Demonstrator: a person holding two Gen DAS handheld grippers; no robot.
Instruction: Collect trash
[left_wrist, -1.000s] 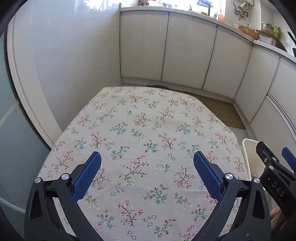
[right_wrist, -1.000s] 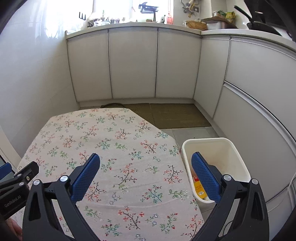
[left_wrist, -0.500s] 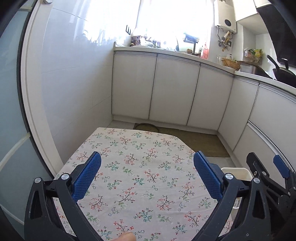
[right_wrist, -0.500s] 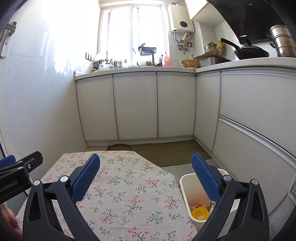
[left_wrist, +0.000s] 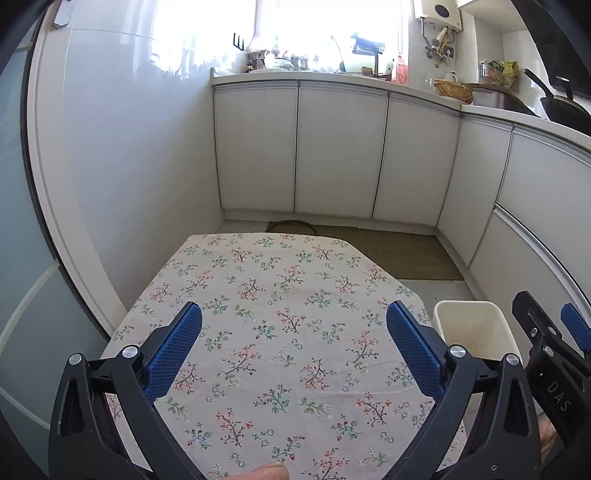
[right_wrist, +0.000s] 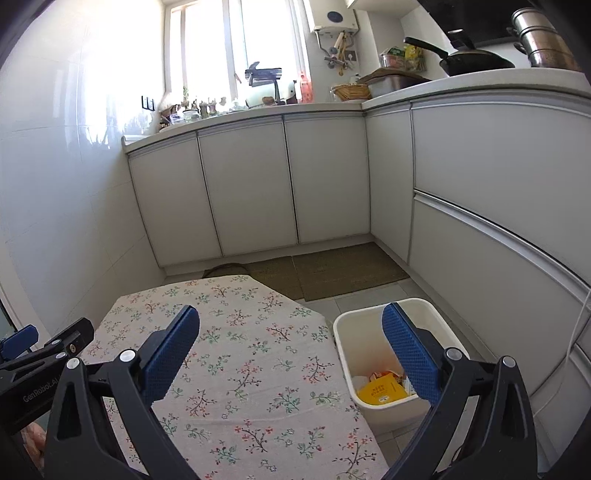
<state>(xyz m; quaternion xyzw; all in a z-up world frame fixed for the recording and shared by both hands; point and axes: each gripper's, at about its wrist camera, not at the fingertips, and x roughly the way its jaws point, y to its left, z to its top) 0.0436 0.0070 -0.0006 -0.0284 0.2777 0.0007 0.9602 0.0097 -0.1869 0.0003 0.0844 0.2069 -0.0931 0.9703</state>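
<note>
A white plastic bin (right_wrist: 436, 314) stands on the floor at the table's right side; inside it lie a yellow packet (right_wrist: 380, 392) and other wrappers. In the left wrist view the bin (left_wrist: 465, 314) shows only its pale inner walls. My left gripper (left_wrist: 293, 325) hangs open over the floral tablecloth (left_wrist: 288, 295) with nothing between its blue pads. My right gripper (right_wrist: 290, 323) is open too, its right pad over the bin and its left pad over the tablecloth (right_wrist: 236, 332). No loose trash shows on the cloth.
White kitchen cabinets (left_wrist: 340, 147) wrap around the far and right sides. A brown mat (right_wrist: 332, 269) lies on the floor beyond the table. The white wall (left_wrist: 129, 166) runs close along the table's left edge. A fingertip (left_wrist: 266, 472) shows at the bottom edge.
Both grippers have tilted up and drawn back from the table, so the cabinets and window came into view. Since half a second ago they have dipped slightly. Both stayed open.
</note>
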